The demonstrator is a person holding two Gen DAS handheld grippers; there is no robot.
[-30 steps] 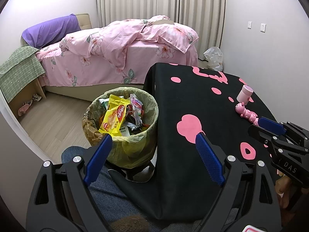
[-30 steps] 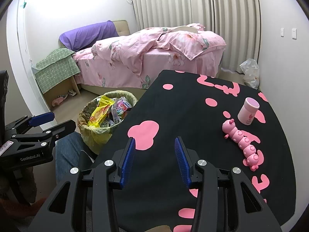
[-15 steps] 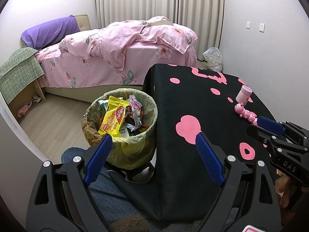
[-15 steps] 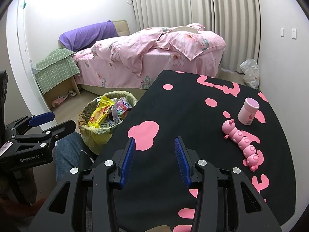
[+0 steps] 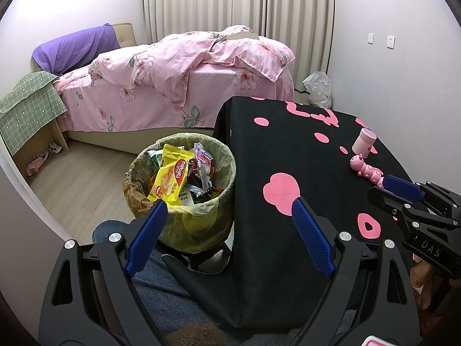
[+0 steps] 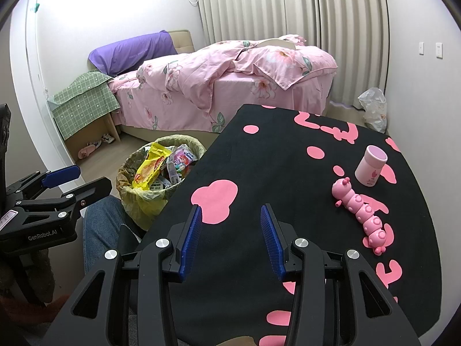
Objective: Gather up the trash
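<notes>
Nearest to the camera, the left gripper (image 5: 227, 225) has its blue pads spread wide, and nothing is between them. It hangs over the near edge of the table and the person's knee (image 5: 161, 282) in blue jeans. The right gripper (image 6: 230, 236) stands about half open, narrower than the left one, and it is also empty; below it is only the black tablecloth (image 6: 288, 173) with pink shapes.

Just beside the left edge of the table stands the trash bin (image 5: 184, 225), lined with a yellow-green bag. It is full of wrappers to the rim, and a yellow snack packet (image 5: 170, 178) lies on top of them.

Further on the table, at the right side, a pink caterpillar toy (image 6: 360, 213) lies, and just behind it a small pink cup (image 6: 370, 165) stands upright. I see no loose wrapper on the cloth.

Behind the table there is a bed (image 6: 219, 86) with a pink flowered cover and a purple pillow (image 6: 132, 52). A white plastic bag (image 6: 373, 109) rests on the floor near the curtains (image 6: 288, 5).
</notes>
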